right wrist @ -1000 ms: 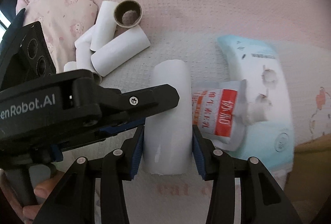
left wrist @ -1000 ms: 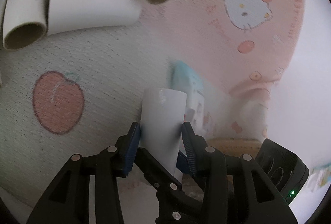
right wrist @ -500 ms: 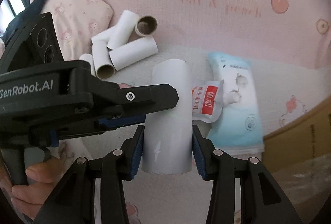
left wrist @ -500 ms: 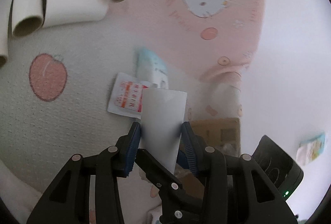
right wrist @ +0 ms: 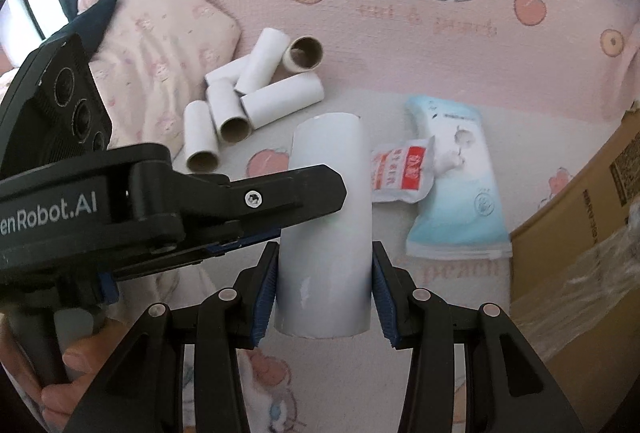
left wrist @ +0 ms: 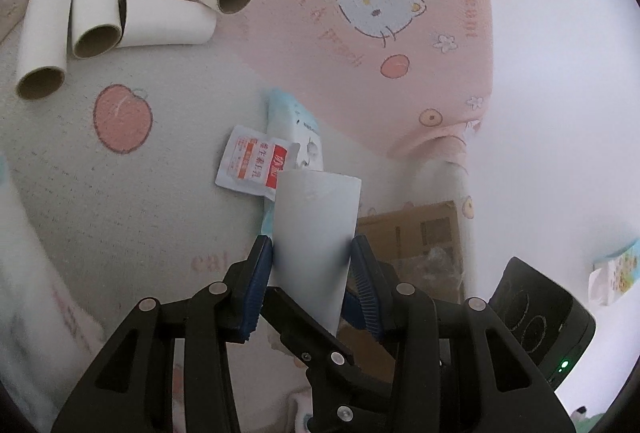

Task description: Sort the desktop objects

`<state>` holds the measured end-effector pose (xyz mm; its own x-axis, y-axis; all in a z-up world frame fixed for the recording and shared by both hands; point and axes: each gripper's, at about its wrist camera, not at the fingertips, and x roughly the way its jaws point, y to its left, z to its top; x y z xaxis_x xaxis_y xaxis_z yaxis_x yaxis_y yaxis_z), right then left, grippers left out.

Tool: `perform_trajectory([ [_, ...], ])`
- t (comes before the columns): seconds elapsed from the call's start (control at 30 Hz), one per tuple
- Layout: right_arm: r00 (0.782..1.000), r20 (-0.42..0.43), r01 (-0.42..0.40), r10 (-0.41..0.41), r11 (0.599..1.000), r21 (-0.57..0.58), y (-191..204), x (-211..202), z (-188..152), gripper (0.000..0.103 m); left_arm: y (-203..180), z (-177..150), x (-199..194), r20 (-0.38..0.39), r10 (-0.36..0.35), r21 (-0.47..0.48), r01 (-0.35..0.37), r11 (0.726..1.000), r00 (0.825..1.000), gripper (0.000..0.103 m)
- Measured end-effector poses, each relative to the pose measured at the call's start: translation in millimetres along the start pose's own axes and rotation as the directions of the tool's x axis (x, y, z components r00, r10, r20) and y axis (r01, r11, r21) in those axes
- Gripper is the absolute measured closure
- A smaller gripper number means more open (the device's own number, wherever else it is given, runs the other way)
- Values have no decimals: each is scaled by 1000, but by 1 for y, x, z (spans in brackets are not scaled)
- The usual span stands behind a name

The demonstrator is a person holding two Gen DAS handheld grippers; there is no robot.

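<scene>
Above the pink cartoon-print mat (right wrist: 460, 45), being carried clear of the surface: one white paper tube (right wrist: 326, 229), pinched by both tools at once. Right gripper (right wrist: 324, 293) clamping the near end, blue pads (right wrist: 265, 291) pressing flat on either side of the tube wall. Left gripper (left wrist: 312, 287) gripping the same tube (left wrist: 318, 233) crosswise, coming in from the left of the right wrist view, one black finger (right wrist: 288, 193) lying across the tube's middle. Probably sharing the hold to keep a light, hollow cylinder from twisting or slipping during the carry.

Lying on the mat below: a loose pile of similar cardboard tubes (right wrist: 256, 101), apparently already grouped by kind; well apart from them a light-blue wet-wipe pack (right wrist: 460, 193) with a small red-and-white sachet (right wrist: 402, 173) resting against it, seemingly a second group or items not yet sorted.

Standing at the right edge: a cardboard box (right wrist: 580, 233), partly wrapped in clear film, possibly the destination, though impossible to say from here. Showing at lower left of the right view: a hand (right wrist: 60, 385) wrapping the left tool's handle.
</scene>
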<state>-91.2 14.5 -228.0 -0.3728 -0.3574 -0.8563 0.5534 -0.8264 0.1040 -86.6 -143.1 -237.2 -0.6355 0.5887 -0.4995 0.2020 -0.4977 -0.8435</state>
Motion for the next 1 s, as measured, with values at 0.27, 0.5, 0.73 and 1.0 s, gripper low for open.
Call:
perform_trajectory([
  [0.27,997,81,-7,10,1000,-30,1,-34,-6,62,-30,-2,-17,-7,-5,3,5,1000,1000,58],
  [0.5,987,159,-28,18,997,65,-15,-70,-17,62,-80,-19,-21,-1,39,109,-39,993,999,58],
  [0.73,971,238,-17,-9,994,105,-39,-109,-24,61,-125,-29,-11,-20,12,133,-9,991,1000,58],
  [1.0,945,323,-8,-56,982,191,-71,-149,-32,61,-169,-37,10,-67,-30,163,41,986,997,58],
])
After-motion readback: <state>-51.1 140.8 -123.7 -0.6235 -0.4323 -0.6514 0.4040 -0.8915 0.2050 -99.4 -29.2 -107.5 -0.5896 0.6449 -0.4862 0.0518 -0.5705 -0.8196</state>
